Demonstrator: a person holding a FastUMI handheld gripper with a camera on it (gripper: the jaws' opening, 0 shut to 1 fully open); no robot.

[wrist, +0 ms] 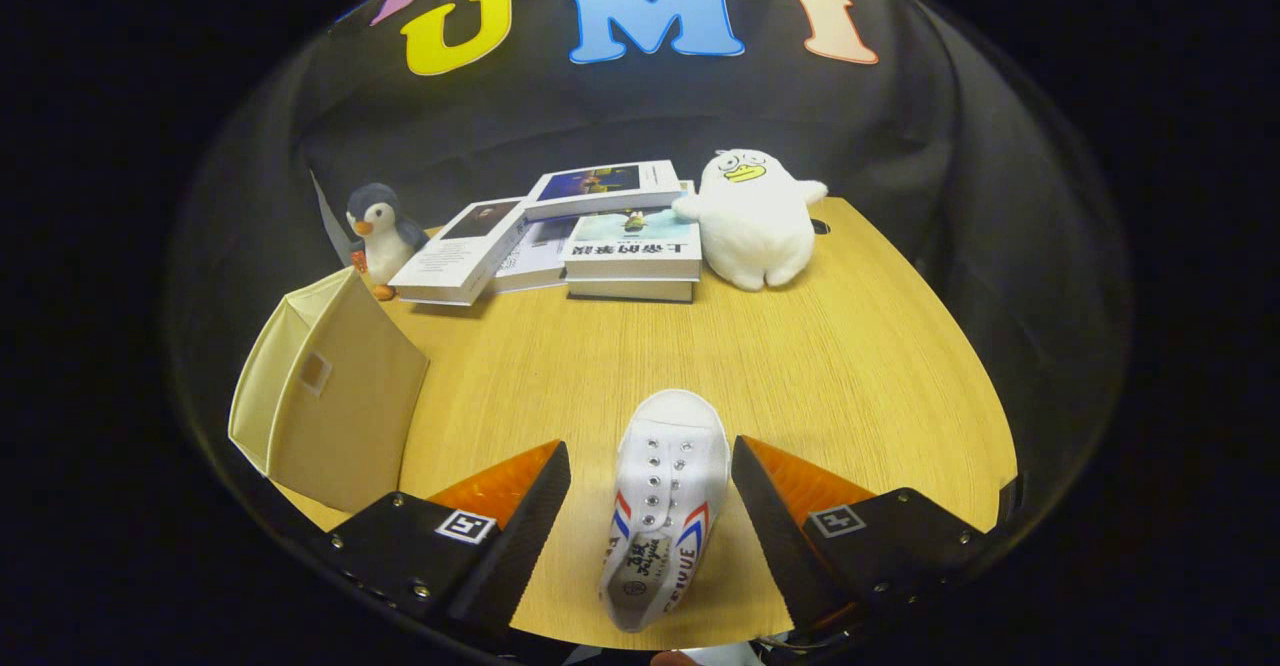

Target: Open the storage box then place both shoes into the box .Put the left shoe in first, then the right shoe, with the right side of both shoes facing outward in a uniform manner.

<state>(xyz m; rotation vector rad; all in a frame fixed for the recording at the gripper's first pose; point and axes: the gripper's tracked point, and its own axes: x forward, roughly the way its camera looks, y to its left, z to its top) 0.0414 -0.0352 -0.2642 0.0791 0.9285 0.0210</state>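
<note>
Lying on the table, a shoe is framed between the wide-spread fingers of the gripper, untouched by either. The box is seen left, still closed.

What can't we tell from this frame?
- Storage box: open or closed unclear; only its outer walls face the gripper view.
- White shoe: heel end cut off low between the open fingers; no contact visible.
- Book stack: lower books covered by those above.
</note>
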